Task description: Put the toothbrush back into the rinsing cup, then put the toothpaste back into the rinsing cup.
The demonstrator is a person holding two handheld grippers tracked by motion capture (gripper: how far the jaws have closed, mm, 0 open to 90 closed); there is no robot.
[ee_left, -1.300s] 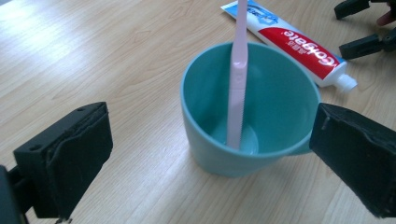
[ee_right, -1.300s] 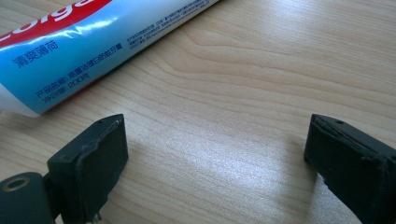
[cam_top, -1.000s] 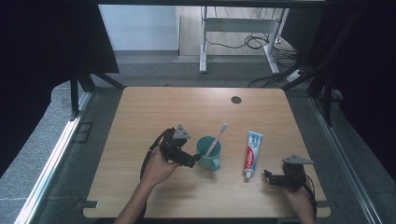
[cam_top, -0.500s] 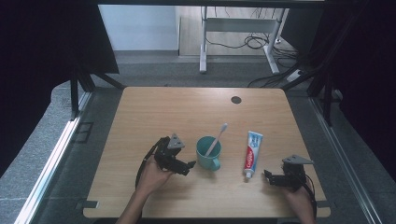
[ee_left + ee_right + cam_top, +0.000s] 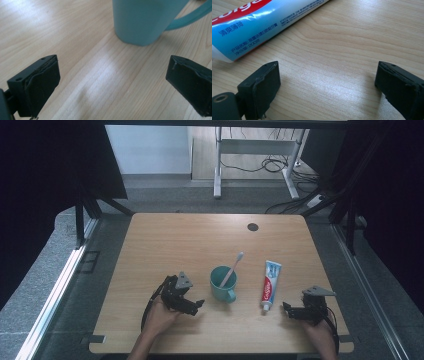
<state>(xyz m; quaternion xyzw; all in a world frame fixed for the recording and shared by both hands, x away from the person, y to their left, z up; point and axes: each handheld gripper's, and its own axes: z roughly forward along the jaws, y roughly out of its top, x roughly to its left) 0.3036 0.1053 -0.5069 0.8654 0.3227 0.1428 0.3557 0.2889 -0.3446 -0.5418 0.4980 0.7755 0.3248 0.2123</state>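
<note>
toothbrush (image 5: 231, 269) in mug (image 5: 223, 285) from above

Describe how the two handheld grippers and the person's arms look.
Both the left gripper and right gripper are black, each topped by a grey three-cornered plate and trailing a black cable. Their jaws are blocky, with screw holes. The forearms show no sleeves.

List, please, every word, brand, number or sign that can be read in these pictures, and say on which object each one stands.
"olg", red band of the toothpaste tube: cut-off white brand letters.
"清爽薄荷", blue characters on the tube's white part.
Smaller blue line below it: it seems to end in "200", the rest too blurred.
Fine print along the tube: too small to read.
Teal mug, toothbrush, table: no text.
</note>
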